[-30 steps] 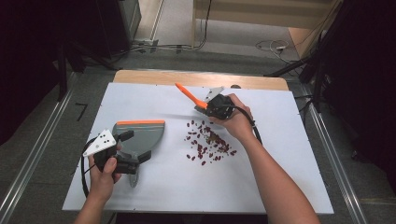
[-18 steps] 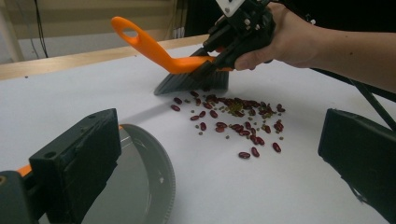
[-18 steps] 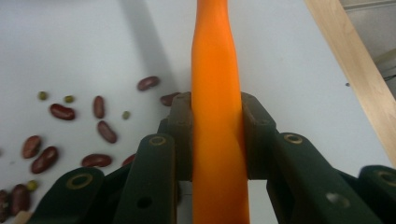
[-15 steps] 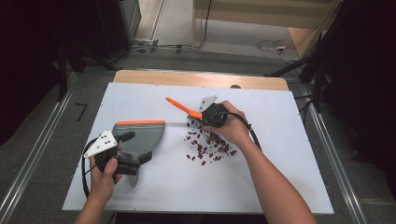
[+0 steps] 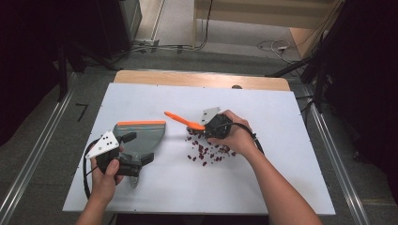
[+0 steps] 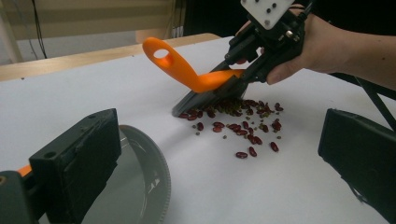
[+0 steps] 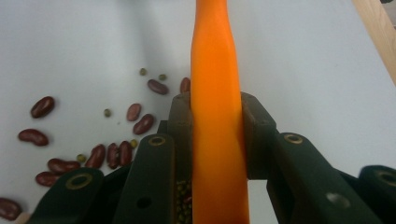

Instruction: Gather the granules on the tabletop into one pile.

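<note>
White tabletop (image 5: 281,122): right gripper (image 5: 217,127) jaws clamp brush (image 5: 183,121) over beans (image 5: 206,152); left gripper (image 5: 123,152) grips dustpan (image 5: 141,133).

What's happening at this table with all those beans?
A person is sweeping up spilled beans on a white table. The right gripper is shut on an orange-handled brush, whose bristles touch the far edge of the bean pile. The left gripper holds a grey dustpan flat on the table, to the left of the beans and apart from them. No beans can be seen in the dustpan yet.
</note>
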A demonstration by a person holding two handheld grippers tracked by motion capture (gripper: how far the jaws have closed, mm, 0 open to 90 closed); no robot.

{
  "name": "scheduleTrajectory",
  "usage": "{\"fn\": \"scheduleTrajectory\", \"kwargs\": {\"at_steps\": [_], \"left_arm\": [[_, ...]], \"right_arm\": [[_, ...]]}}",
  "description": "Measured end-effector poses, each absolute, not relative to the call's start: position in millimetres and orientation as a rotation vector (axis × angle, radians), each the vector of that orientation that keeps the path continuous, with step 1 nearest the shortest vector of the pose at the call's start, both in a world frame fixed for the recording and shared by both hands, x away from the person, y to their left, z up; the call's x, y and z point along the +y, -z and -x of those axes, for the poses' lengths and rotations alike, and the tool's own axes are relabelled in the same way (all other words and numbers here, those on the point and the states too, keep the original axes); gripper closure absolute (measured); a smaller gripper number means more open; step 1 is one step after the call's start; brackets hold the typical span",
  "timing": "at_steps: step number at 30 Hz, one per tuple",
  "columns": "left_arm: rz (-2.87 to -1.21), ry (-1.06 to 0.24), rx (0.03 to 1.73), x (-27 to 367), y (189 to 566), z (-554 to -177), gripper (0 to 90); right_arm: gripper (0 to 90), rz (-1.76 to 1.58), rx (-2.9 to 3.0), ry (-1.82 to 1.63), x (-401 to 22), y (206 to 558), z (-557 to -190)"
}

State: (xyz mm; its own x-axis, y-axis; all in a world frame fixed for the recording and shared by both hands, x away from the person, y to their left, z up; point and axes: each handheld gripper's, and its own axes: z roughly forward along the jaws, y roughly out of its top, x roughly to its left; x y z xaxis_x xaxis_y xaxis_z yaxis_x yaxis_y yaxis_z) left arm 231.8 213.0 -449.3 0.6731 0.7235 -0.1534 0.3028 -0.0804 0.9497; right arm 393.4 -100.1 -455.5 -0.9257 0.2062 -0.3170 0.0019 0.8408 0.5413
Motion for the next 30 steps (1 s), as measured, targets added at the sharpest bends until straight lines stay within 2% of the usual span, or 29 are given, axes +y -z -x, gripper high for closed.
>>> {"fn": "scheduleTrajectory", "kwargs": {"at_steps": [21, 30], "left_arm": [[-1.670, -0.432, 0.850, 213.1, 448.7, -230.8, 0.0], [-1.667, -0.435, 0.851, 213.7, 448.5, -231.0, 0.0]], "right_arm": [[68.9, -0.073, 2.687, -0.772, -108.1, 454.5, -366.0], [69.0, -0.087, 2.672, -0.809, -111.6, 447.4, -365.6]]}}
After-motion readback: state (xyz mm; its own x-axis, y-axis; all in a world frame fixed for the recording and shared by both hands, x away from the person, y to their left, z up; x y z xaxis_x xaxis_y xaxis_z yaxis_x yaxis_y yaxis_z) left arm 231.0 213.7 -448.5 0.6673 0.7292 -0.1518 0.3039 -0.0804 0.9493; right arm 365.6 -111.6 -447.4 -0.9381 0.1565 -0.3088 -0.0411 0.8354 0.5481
